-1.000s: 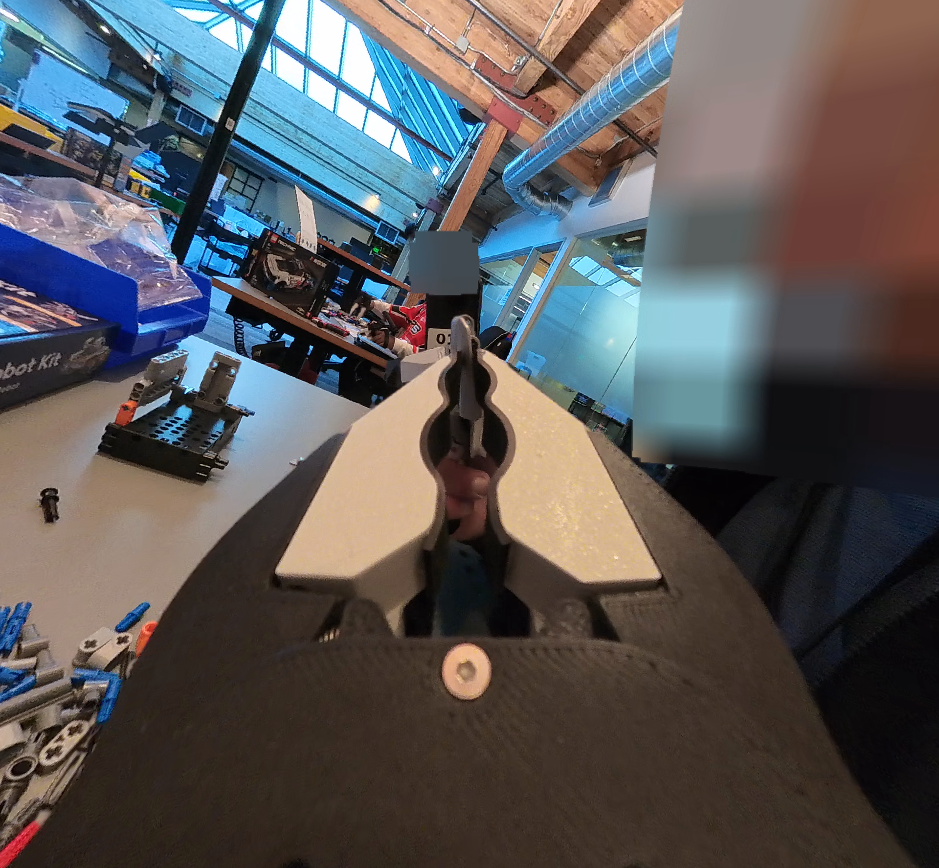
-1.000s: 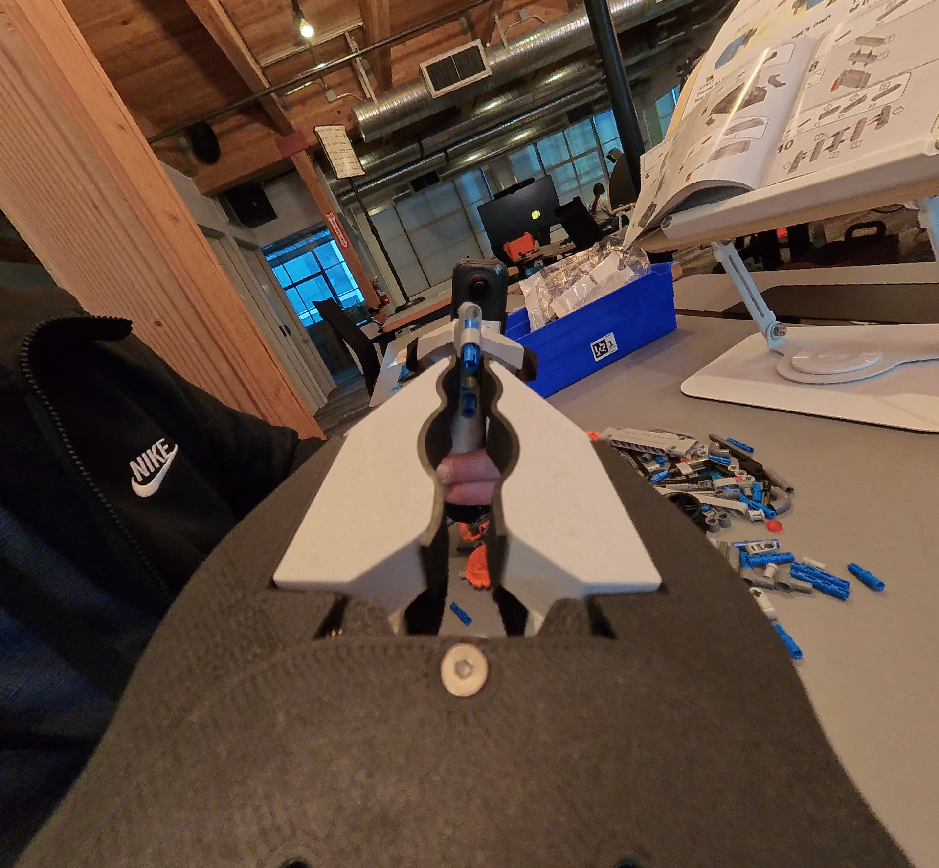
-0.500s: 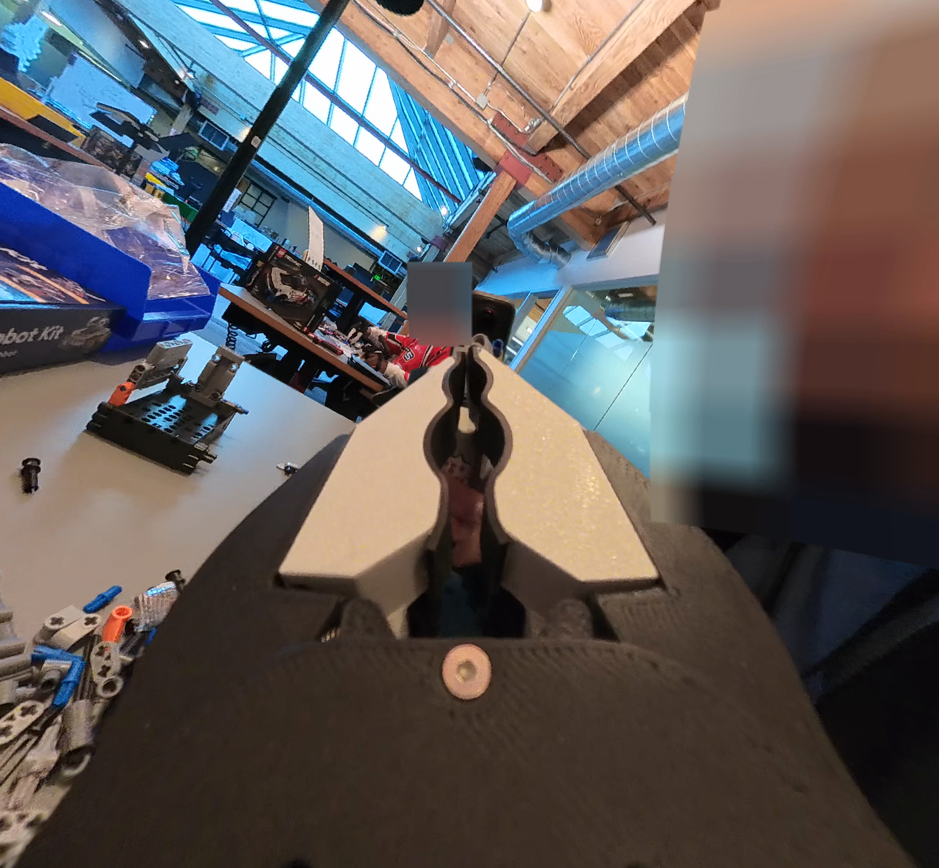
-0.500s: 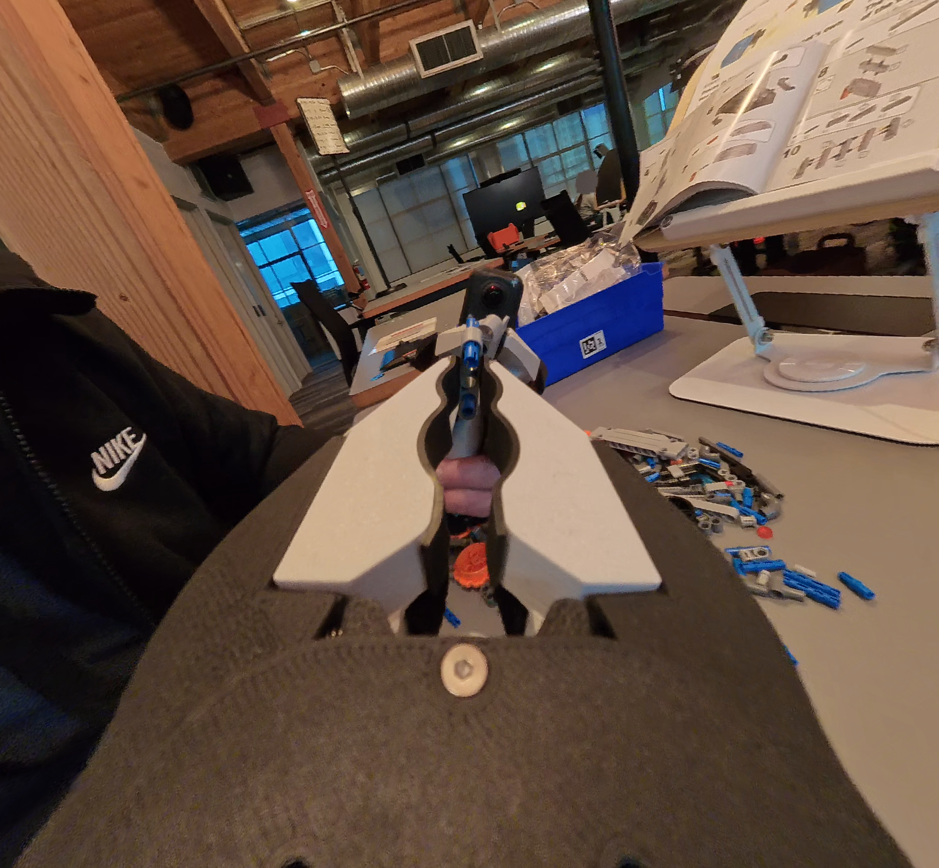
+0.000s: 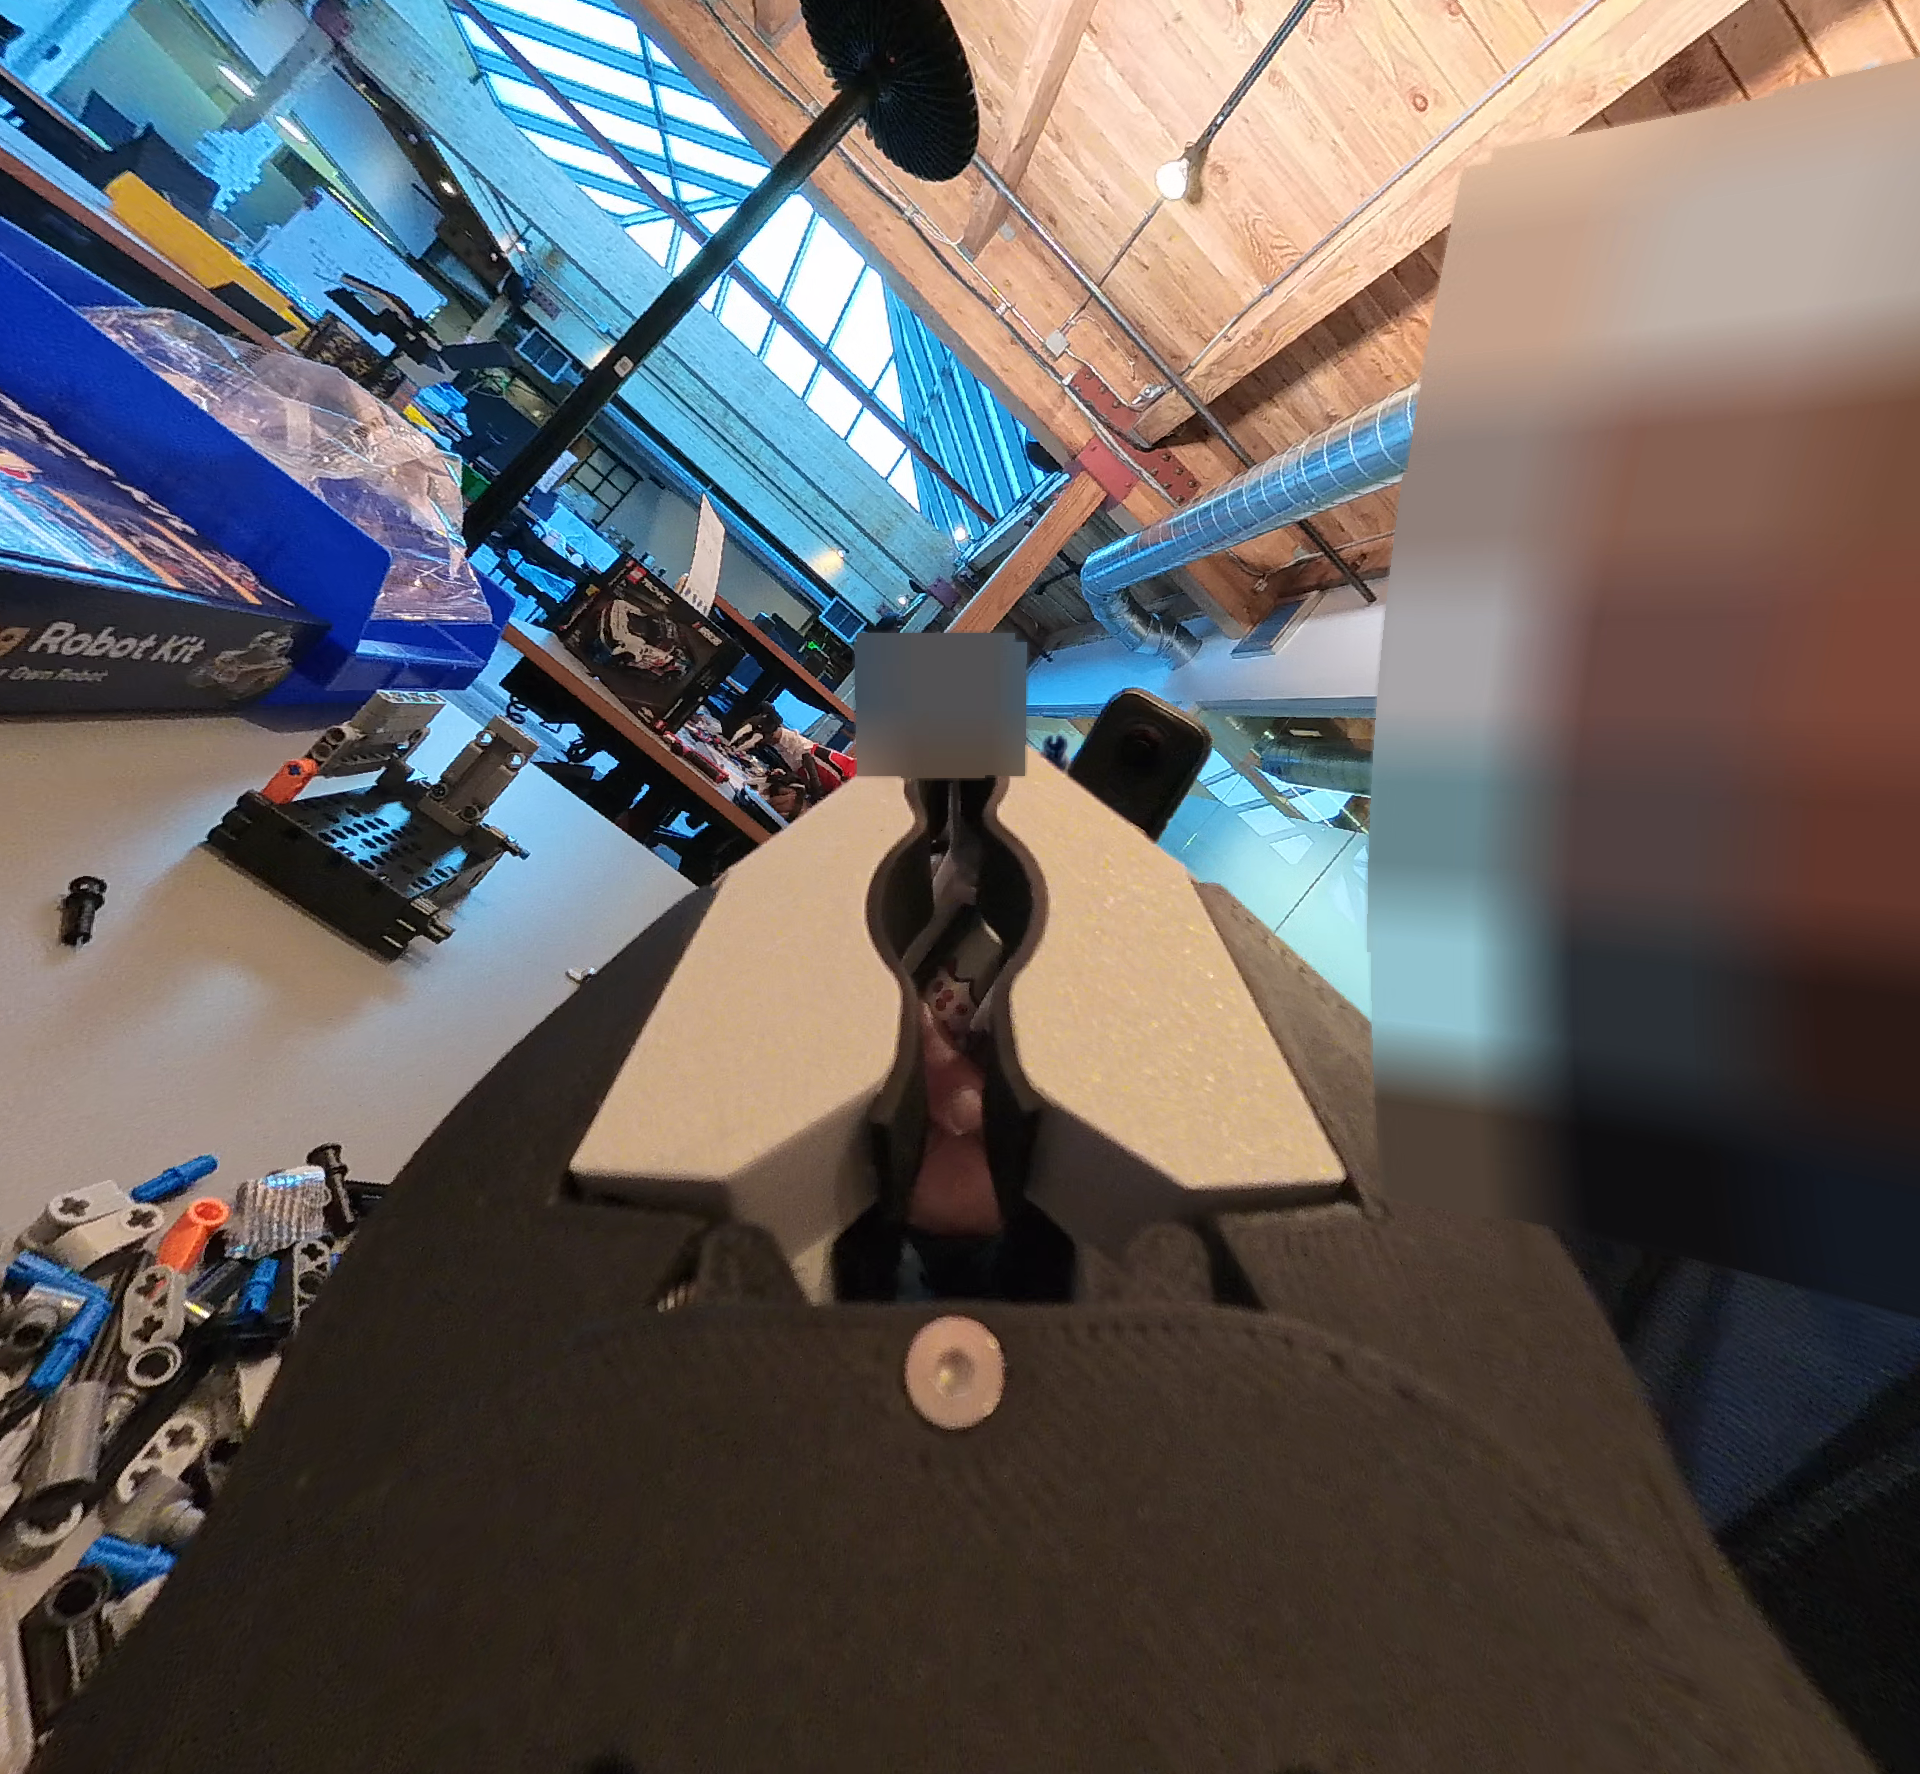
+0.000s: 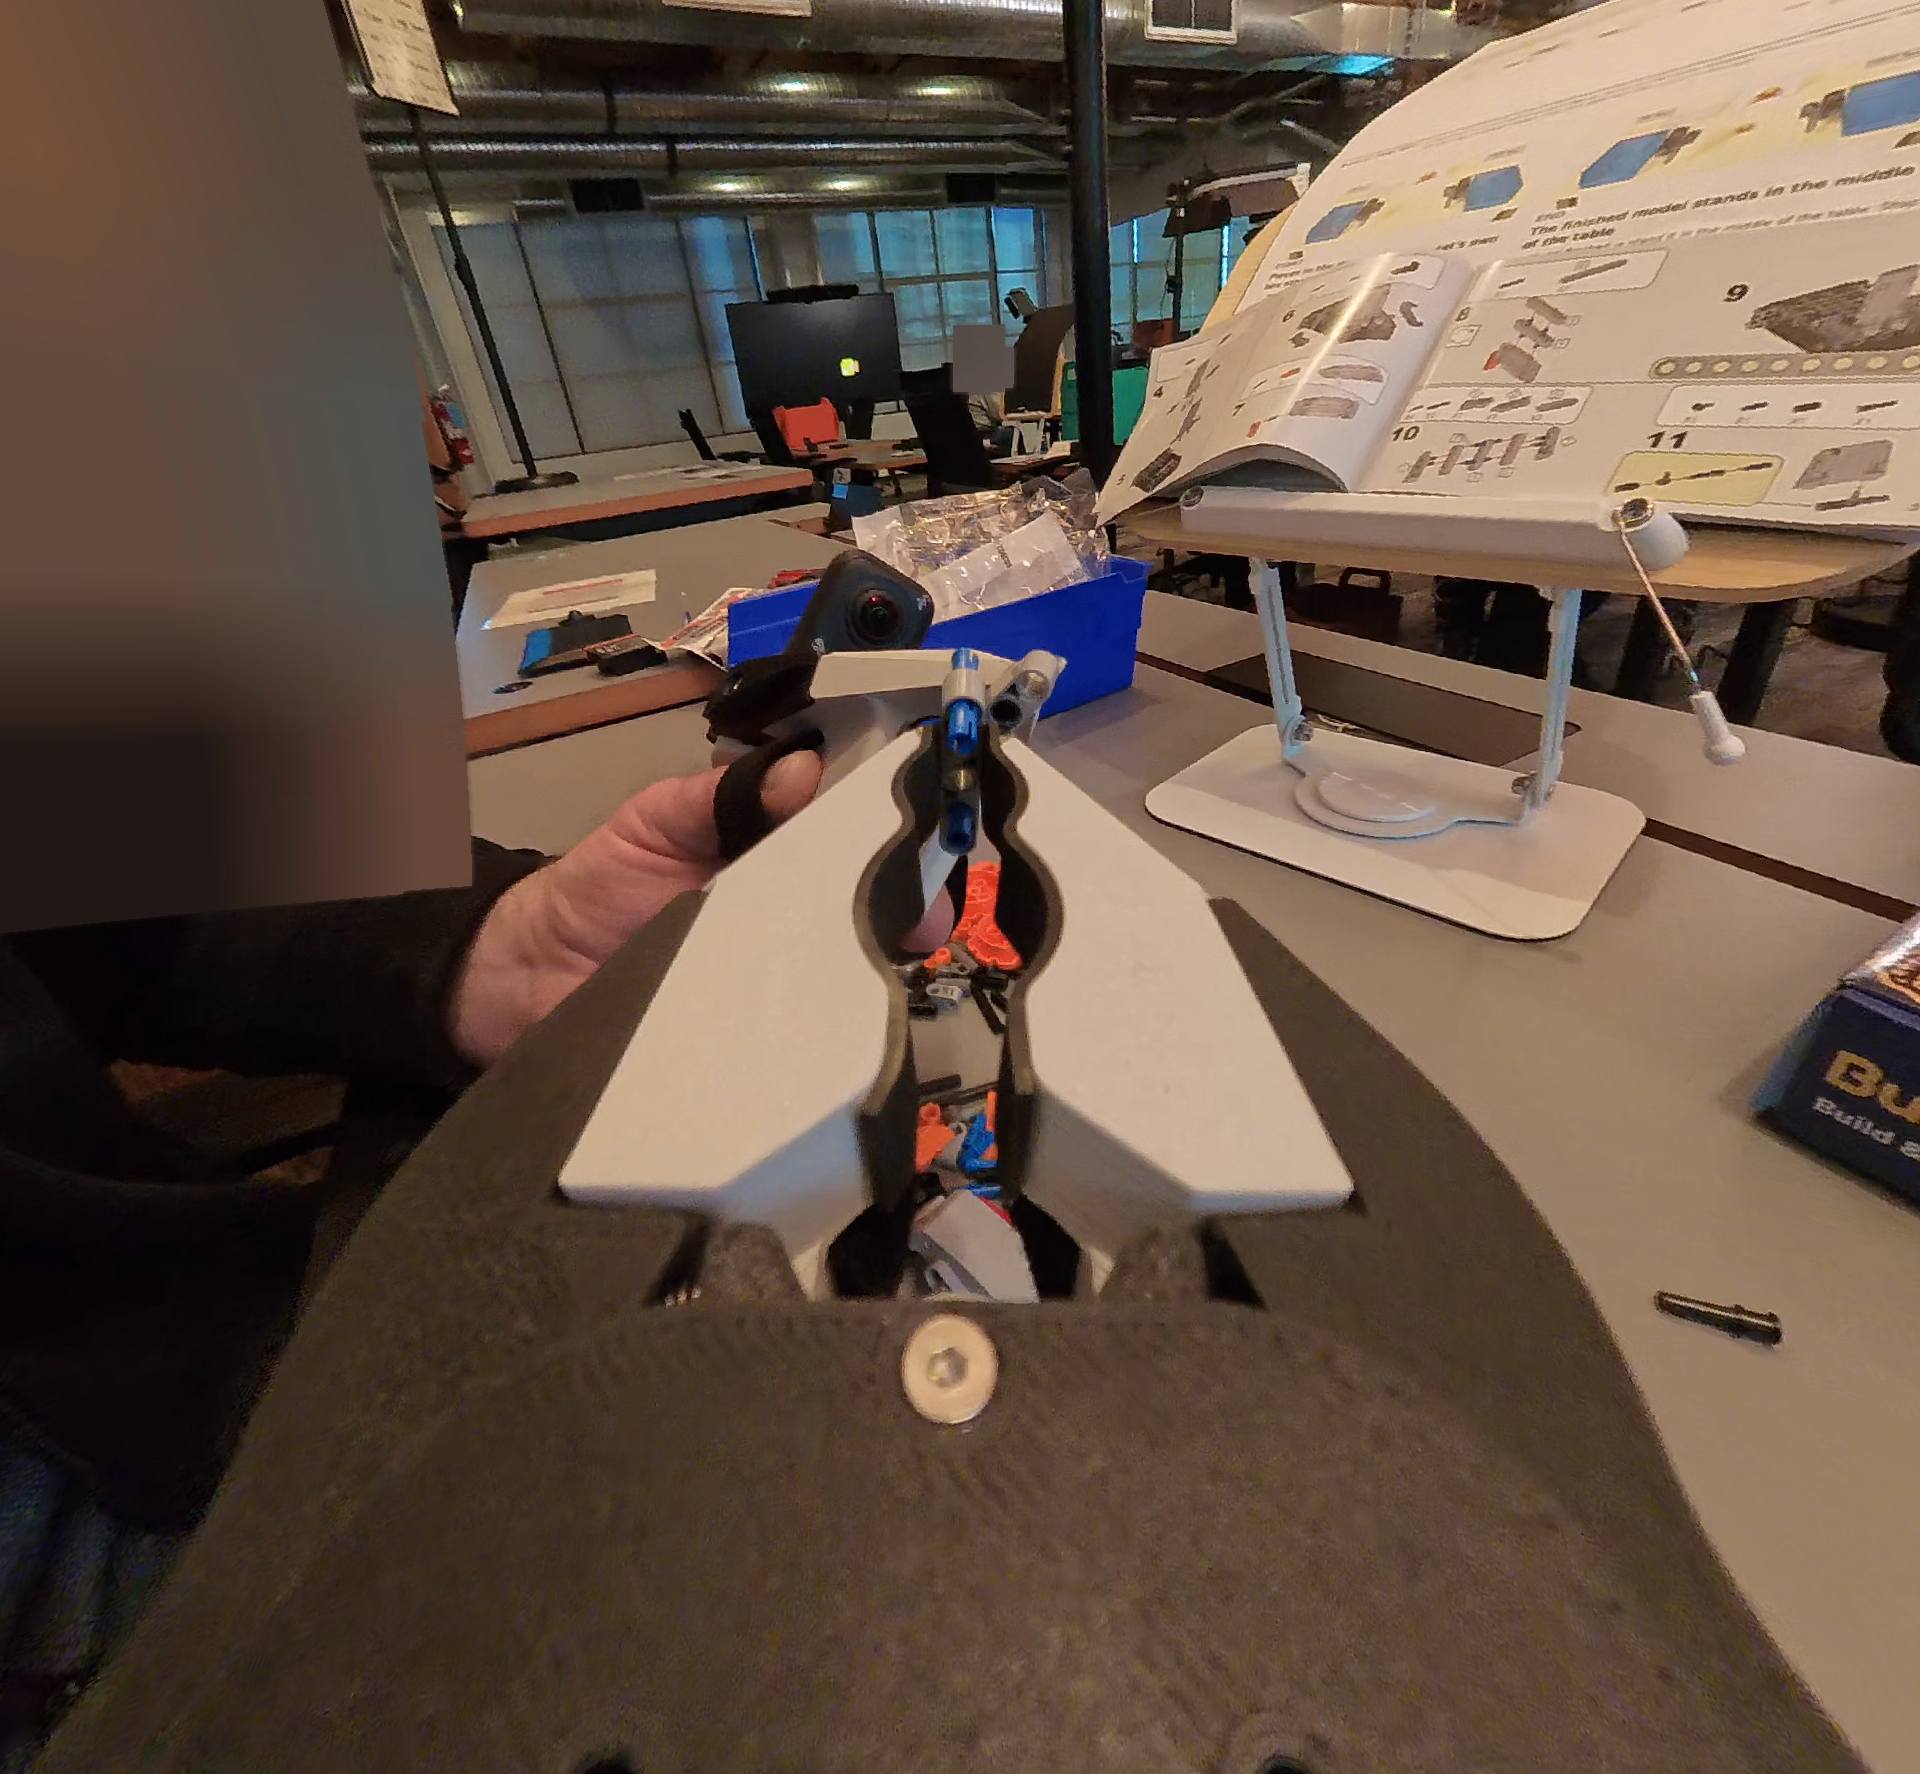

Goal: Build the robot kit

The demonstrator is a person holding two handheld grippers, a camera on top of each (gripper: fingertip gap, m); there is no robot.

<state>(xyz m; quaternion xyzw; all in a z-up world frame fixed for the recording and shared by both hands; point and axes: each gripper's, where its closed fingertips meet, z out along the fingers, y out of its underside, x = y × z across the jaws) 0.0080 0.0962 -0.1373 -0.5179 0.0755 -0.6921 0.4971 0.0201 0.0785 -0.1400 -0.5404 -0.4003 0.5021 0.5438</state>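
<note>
Right gripper: closed on a grey beam carrying blue pins, raised off the table, probably for joining.
Left gripper: nearly closed, tips meeting the same grey beam; firm grip or bare touch, cannot tell.
Loose parts: heaped on the table below, within reach.
Instruction booklet: propped open on a stand, facing the work.
</note>
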